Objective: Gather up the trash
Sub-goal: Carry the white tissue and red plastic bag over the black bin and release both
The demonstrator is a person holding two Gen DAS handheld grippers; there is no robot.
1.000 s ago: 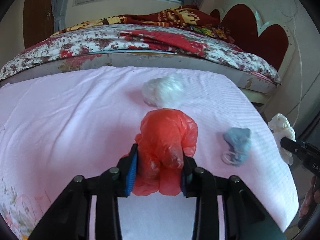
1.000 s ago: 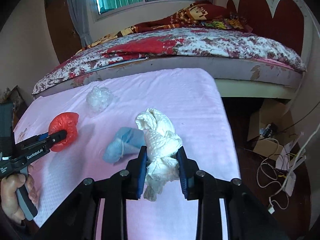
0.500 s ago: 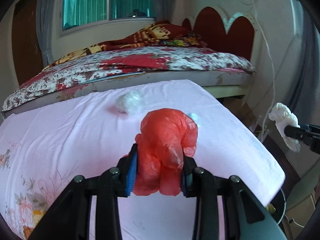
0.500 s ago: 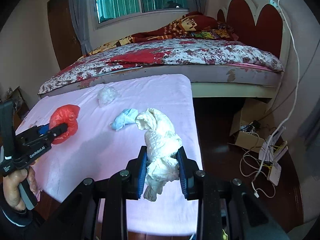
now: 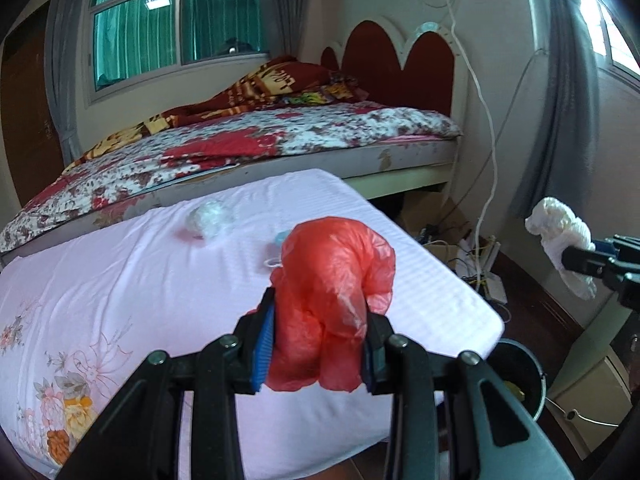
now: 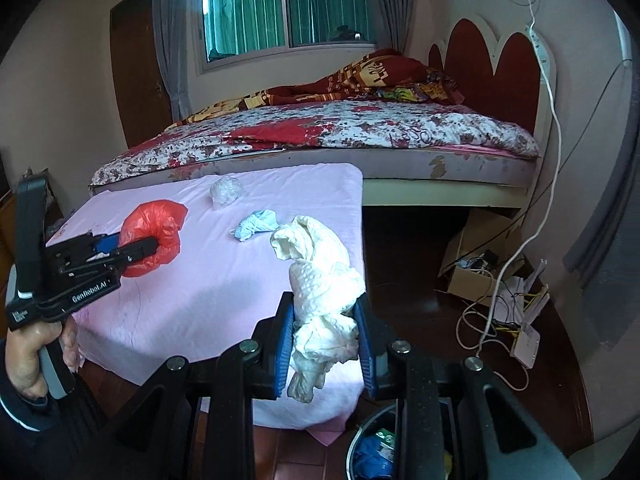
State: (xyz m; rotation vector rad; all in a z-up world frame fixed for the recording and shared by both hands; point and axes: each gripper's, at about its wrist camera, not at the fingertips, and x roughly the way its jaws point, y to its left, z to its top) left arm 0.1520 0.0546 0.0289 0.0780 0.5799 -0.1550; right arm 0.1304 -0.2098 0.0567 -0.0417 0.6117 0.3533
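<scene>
My left gripper (image 5: 318, 346) is shut on a crumpled red plastic bag (image 5: 332, 300), held above the pink-sheeted table (image 5: 120, 280); the same red bag (image 6: 150, 240) shows at the left of the right wrist view. My right gripper (image 6: 326, 348) is shut on a wad of white paper towel (image 6: 320, 280), beyond the table's right edge; that towel (image 5: 560, 236) hangs at the far right in the left wrist view. A clear plastic ball (image 6: 226, 192) and a blue face mask (image 6: 256, 226) lie on the sheet. A dark bin (image 6: 374, 448) with trash inside stands below the right gripper.
A bed with a floral cover (image 6: 340, 128) runs behind the table. A cardboard box (image 6: 476, 264), cables and a white router (image 6: 528, 340) lie on the wooden floor at the right. A hand (image 6: 32, 356) holds the left gripper's grip.
Both grippers have risen and swung right with their loads; the right one has left the table top and now hangs past its edge, over the floor and bin. The bin has come into view.
</scene>
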